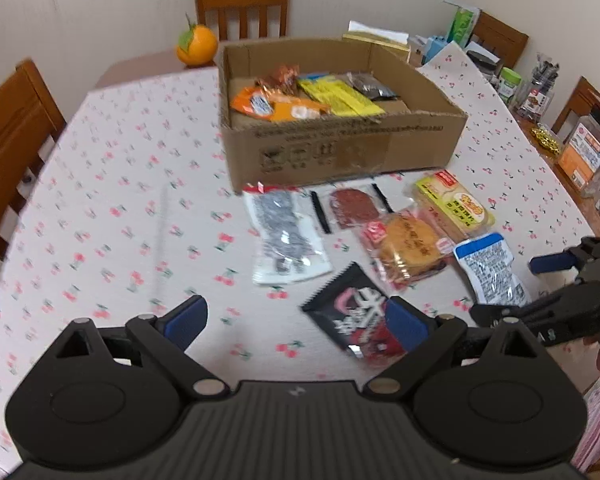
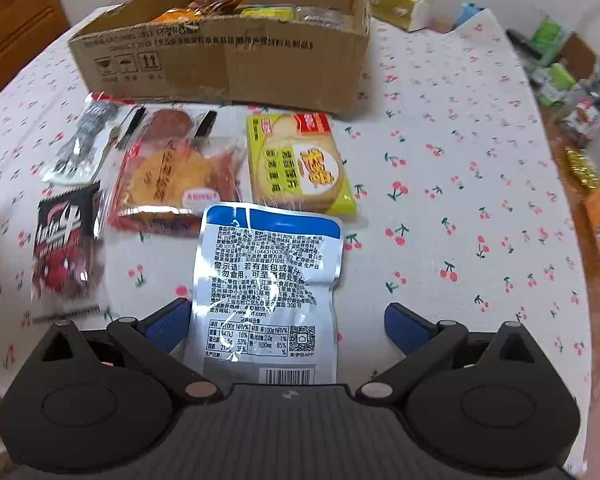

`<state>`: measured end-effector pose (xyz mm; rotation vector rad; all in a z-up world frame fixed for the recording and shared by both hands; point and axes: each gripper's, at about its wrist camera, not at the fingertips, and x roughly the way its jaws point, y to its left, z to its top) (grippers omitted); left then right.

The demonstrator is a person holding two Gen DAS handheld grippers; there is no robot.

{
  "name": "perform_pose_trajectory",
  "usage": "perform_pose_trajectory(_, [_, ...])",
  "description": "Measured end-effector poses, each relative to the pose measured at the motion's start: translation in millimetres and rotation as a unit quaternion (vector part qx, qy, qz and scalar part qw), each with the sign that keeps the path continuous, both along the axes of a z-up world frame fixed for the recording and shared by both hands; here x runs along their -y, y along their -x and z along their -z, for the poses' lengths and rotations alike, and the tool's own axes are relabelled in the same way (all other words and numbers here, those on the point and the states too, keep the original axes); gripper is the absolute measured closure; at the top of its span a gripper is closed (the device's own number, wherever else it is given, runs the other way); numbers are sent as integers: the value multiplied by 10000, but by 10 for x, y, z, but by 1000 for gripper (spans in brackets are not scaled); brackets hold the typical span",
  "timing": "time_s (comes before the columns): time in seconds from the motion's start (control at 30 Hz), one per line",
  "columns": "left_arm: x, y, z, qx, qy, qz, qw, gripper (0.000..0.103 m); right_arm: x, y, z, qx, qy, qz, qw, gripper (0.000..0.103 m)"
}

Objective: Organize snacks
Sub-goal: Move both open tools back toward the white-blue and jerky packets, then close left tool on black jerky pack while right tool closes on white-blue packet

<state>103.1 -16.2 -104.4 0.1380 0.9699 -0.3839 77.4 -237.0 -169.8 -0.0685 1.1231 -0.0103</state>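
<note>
A cardboard box (image 1: 340,148) (image 2: 220,60) with several snacks inside stands at the table's middle. Loose snack packets lie in front of it: a grey-and-white pouch (image 1: 280,236), a brown slice pack (image 1: 352,208), a round cake pack (image 1: 408,244) (image 2: 172,180), a yellow cracker pack (image 1: 456,204) (image 2: 300,164), a black-and-red packet (image 1: 356,312) (image 2: 64,240) and a blue-and-white pouch (image 1: 492,268) (image 2: 268,280). My left gripper (image 1: 296,320) is open above the cloth, its right finger over the black-and-red packet. My right gripper (image 2: 288,320) (image 1: 556,284) is open around the blue-and-white pouch's near end.
The table has a cherry-print cloth (image 1: 120,200). An orange (image 1: 196,46) sits behind the box. Wooden chairs (image 1: 244,4) stand around. Boxes, jars and clutter (image 1: 540,92) line the right edge.
</note>
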Motion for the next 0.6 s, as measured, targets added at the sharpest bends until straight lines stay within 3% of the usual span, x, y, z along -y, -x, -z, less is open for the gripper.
perform_pose_trajectory(0.23, [295,-27,264,-380,81,-621,9973,7,215,98,23,93,-158,-873,9960,0])
perform_pose_trajectory(0.4, [455,-61,439,-351,-66,-1092,9934,7,263,102,21,146,-187,-1239,9920,0])
perform_pose_trajectory(0.6, [546,17,534,-211,-426,-1170,9920,7,280,119,24,225,-213,-1411,9895,0])
